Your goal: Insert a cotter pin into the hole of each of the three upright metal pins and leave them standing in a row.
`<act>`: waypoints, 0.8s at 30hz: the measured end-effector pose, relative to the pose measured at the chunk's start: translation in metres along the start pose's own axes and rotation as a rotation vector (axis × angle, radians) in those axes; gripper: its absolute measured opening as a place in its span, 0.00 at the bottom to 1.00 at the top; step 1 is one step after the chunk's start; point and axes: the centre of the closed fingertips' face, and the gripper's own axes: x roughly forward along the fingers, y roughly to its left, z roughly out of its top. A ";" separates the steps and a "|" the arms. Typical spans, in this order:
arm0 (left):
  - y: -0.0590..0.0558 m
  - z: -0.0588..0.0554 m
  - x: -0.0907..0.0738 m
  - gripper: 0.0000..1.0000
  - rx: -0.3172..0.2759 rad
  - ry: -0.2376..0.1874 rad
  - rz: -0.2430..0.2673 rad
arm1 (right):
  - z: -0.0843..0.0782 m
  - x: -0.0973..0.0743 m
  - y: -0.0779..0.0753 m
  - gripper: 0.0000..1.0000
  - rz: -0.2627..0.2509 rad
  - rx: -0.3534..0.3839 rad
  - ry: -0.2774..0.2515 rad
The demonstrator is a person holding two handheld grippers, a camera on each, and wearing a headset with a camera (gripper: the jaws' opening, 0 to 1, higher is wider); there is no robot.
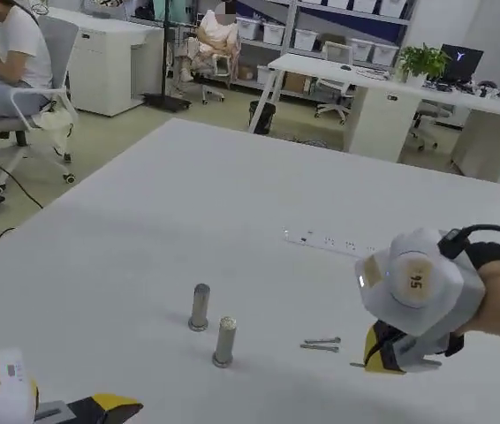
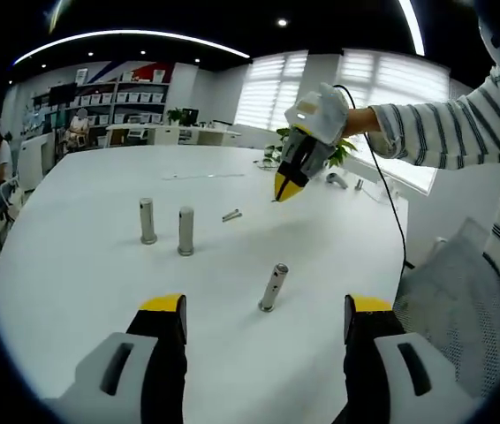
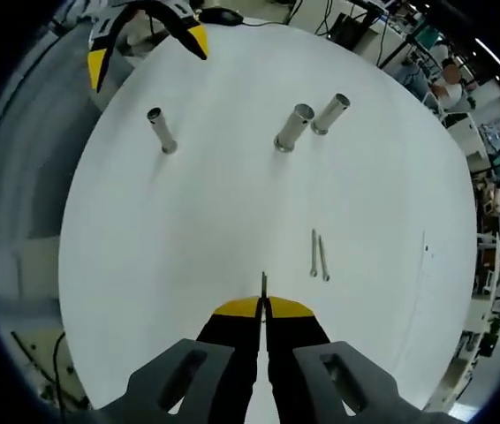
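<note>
Two upright metal pins stand close together on the white table. In the left gripper view a third pin stands apart from that pair, just ahead of my open left gripper, whose jaws hold nothing. Two loose cotter pins lie side by side on the table. Just to their right, my right gripper is shut on a thin cotter pin whose tip sticks out past the jaws. The left gripper sits at the bottom left corner of the head view.
A white power strip lies farther back on the table. Beyond the table's far edge are desks, chairs and shelves, and a person sits at the far left. A striped sleeve reaches in behind the right gripper.
</note>
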 end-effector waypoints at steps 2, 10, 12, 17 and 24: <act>0.003 0.001 0.000 0.66 -0.007 0.000 0.011 | 0.003 -0.006 0.003 0.02 -0.006 0.013 -0.026; 0.014 0.013 -0.001 0.65 -0.013 -0.003 0.009 | 0.007 -0.024 0.026 0.02 -0.048 0.023 -0.074; 0.015 0.014 -0.001 0.62 0.002 0.003 0.001 | 0.009 -0.027 0.031 0.02 -0.054 0.012 -0.081; 0.021 0.014 0.001 0.60 0.009 0.039 -0.017 | 0.010 -0.035 0.042 0.02 -0.067 0.013 -0.099; 0.027 0.022 0.003 0.58 -0.003 0.036 -0.013 | 0.021 -0.048 0.048 0.02 -0.116 0.043 -0.178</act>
